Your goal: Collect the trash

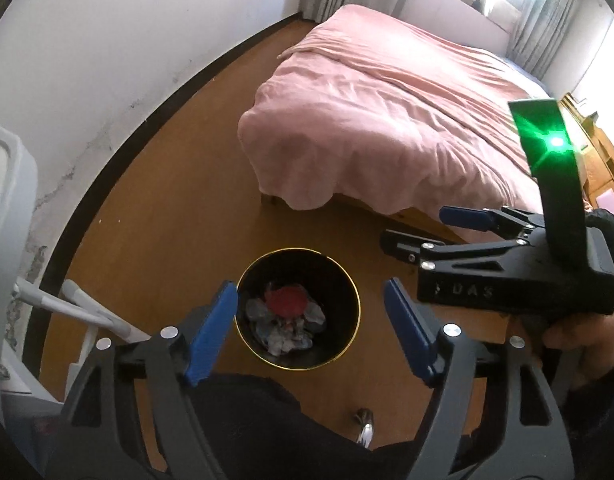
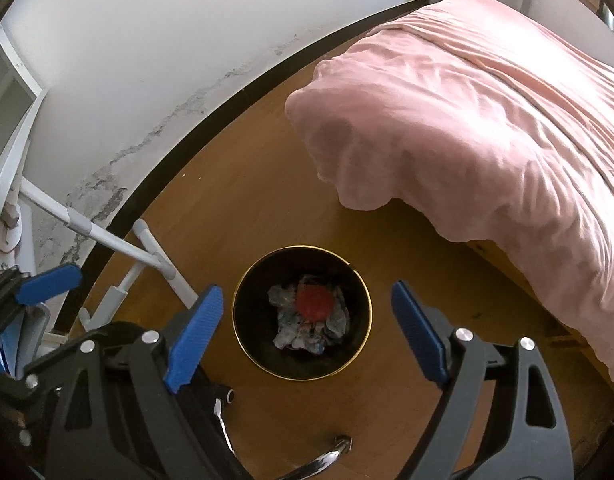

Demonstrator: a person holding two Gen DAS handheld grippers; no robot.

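A: Take the bin as the landmark and go left to right. What stands left of it?

B: Left of the black bin with its gold rim, a white folding rack leans by the wall, its legs on the wooden floor. The wall's paint is flaking just above the dark skirting board.

A: And the left tongs?

B: The left tongs hang above the bin, blue pads spread wide with nothing between them. Through the gap you look straight down into the bin.

A: What is in the bin?

B: Crumpled paper trash lies on the bottom, and a red round piece sits on top of it, near the middle.

A: The right tongs?

B: The right tongs are also above the bin, parted wide and holding nothing. In the left wrist view they show to the right of the bin, with a green light glowing on the upright black plate.

A: Right of the bin?

B: The bed, covered with a rumpled pink duvet that droops over the corner nearest the bin. A chrome piece shows on the floor on the near side of the bin.
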